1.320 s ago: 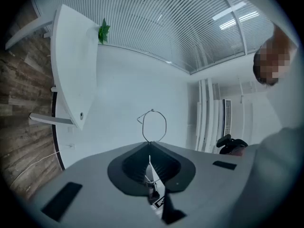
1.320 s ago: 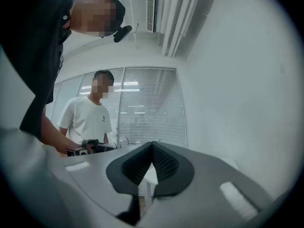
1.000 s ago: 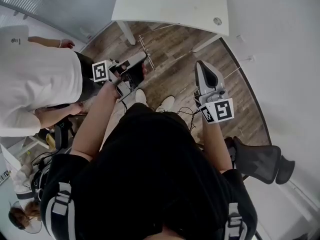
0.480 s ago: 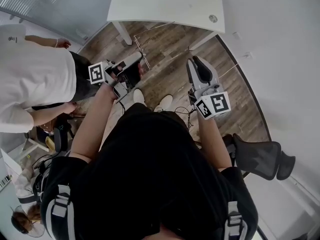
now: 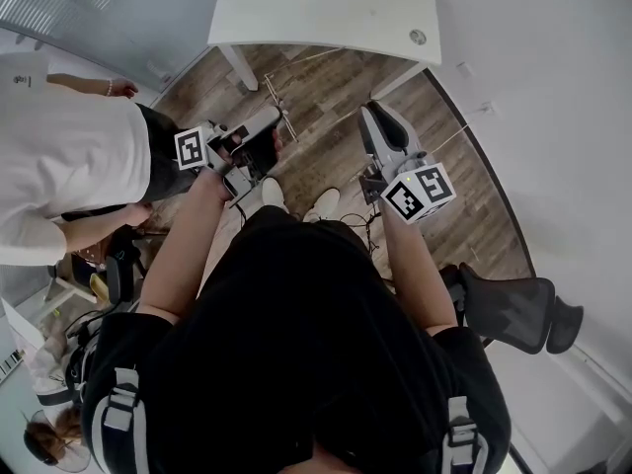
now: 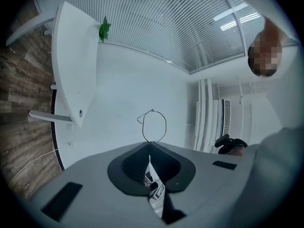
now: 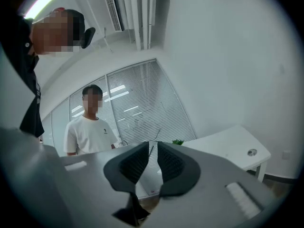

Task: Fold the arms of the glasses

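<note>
The glasses [image 5: 280, 105] are a thin wire frame, held up in the air above the wooden floor. My left gripper [image 5: 277, 117] is shut on them. In the left gripper view one wire lens rim [image 6: 153, 126] stands straight out of the closed tips of that gripper [image 6: 149, 145]. My right gripper [image 5: 368, 115] hovers to the right of the glasses, apart from them. Its jaws have just been closing and stand a little open at their tips [image 7: 153, 147], with nothing pressed between the pads. A thin wire [image 7: 152, 148] shows through the gap.
A white table [image 5: 326, 8] with a small green plant [image 6: 104, 29] stands ahead. A person in a white shirt [image 5: 59, 146] stands close on the left. A black office chair [image 5: 513, 309] is at the right, and my shoes [image 5: 321, 203] are below.
My right gripper has moved left toward the glasses and rolled, so its marker cube now faces up more. The left gripper and the glasses have stayed in place.
</note>
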`<state>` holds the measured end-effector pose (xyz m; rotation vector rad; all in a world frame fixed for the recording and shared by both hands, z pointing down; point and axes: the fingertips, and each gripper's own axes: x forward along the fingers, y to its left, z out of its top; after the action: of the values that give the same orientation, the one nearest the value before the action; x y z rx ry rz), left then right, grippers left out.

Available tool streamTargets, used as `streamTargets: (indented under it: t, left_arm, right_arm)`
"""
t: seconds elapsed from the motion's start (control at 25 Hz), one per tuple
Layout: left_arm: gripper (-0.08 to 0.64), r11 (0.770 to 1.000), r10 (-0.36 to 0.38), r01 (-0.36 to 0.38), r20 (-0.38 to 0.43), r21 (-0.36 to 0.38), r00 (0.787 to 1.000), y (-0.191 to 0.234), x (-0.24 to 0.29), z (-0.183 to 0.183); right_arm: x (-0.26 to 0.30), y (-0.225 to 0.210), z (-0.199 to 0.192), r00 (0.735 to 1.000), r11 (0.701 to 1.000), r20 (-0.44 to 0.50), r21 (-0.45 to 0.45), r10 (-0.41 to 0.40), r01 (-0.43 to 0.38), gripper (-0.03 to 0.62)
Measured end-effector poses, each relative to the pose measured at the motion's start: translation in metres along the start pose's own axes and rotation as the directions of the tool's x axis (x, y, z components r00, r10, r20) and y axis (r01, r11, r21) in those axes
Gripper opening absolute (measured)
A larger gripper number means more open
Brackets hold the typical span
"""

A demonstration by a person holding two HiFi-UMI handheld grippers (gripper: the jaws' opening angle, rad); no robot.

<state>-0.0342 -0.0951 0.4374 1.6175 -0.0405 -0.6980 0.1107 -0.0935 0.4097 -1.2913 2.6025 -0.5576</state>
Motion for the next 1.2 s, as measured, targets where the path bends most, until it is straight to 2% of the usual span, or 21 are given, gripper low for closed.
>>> streamTargets:
  t: [0.28, 0.88, 1.2]
  left_arm:
    - [0.012, 1.000, -0.005, 0.005, -0.007, -0.002, 1.000, 0.000, -0.002, -0.003]
    - [0.012, 0.999, -0.030, 0.029, -0.036, -0.022, 0.999, -0.005, 0.009, -0.008]
    - [0.012, 0.999, -0.042, 0.041, -0.041, -0.035, 0.998, -0.005, 0.007, -0.009]
  right_arm:
    - [0.010, 0.006, 0.002, 0.999, 0.999, -0.003, -0.006, 0.035, -0.035, 0.043]
    - [0.052, 0.027, 0.007, 0.985, 0.985, -0.047, -0.037, 0.167, -0.169, 0.038]
    - [0.068, 0.038, -0.005, 0.977, 0.978, -0.072, -0.034, 0.201, -0.204, 0.038]
